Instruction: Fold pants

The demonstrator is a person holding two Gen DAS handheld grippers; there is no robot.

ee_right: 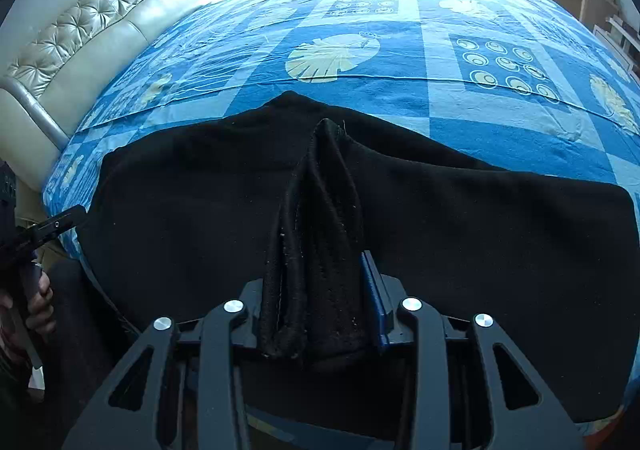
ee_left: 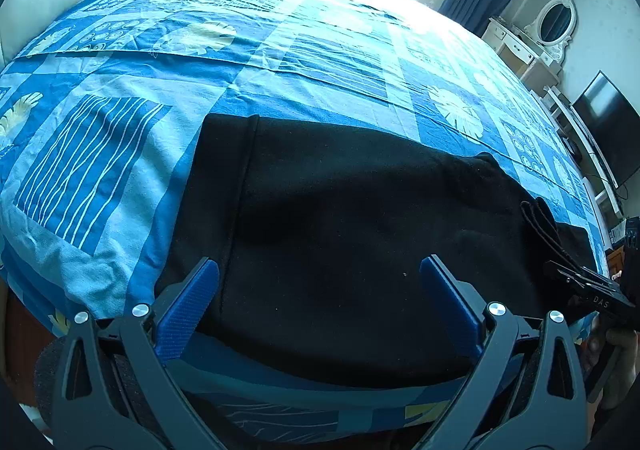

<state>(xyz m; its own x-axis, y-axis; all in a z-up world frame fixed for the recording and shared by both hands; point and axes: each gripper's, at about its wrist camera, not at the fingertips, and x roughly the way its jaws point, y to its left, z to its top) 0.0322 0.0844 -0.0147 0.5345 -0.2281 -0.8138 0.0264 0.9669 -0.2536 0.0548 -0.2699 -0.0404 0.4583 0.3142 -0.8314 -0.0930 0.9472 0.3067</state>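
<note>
One pair of black pants [ee_left: 340, 218] lies across the lower middle of one blue patterned bed [ee_left: 280, 50]. Left tongs [ee_left: 320, 290] gape wide above them; right tongs [ee_right: 320, 290] hold a bunched fold of the pants.

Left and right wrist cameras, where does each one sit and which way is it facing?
Left wrist: on the left gripper, angled down at the black pants on the bed; its blue fingers spread wide.
Right wrist: on the right gripper, angled down; a bunched pants fold sits between its fingers.
Shared: pants, bed, and each view shows the other gripper.
</note>
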